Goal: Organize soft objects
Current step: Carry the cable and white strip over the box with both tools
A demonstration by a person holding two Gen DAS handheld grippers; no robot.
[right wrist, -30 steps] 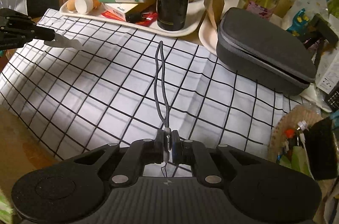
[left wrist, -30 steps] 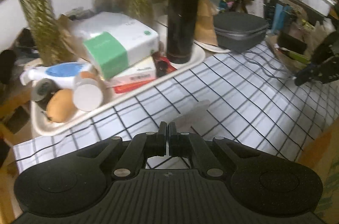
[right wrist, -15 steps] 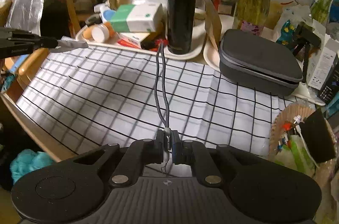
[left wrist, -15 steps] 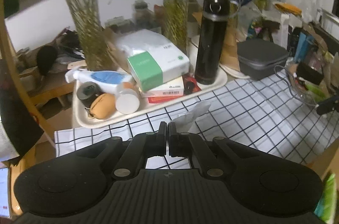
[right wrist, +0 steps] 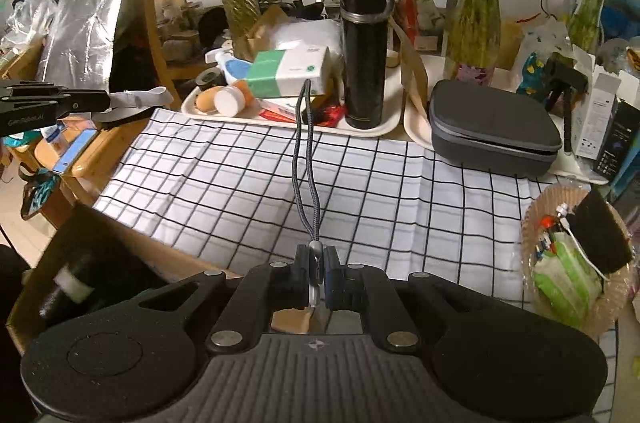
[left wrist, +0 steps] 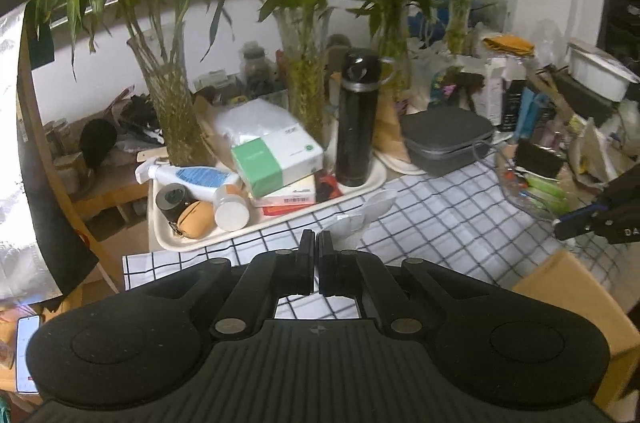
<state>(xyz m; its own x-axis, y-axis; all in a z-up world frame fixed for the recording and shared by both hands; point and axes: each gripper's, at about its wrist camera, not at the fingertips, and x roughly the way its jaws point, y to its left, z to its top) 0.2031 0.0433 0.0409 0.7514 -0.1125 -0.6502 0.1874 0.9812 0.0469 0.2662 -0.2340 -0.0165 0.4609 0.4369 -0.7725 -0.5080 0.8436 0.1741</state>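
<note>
Two tongs [left wrist: 316, 243] [right wrist: 316, 263] — cord [right wrist: 306, 159], wrapper [left wrist: 364, 213]

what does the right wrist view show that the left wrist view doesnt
Only the right wrist view: the grey cord loop clamped in the right gripper, and the open cardboard box below the table edge.
Only the left wrist view: the phone low at left.
Both: the checked cloth, black bottle, grey case and the left gripper pinching a clear strip.

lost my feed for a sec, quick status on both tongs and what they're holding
Left tongs shut on a clear wrapper, off the cloth. Right tongs shut on a grey cord, loop hanging free. Nothing in the way.
</note>
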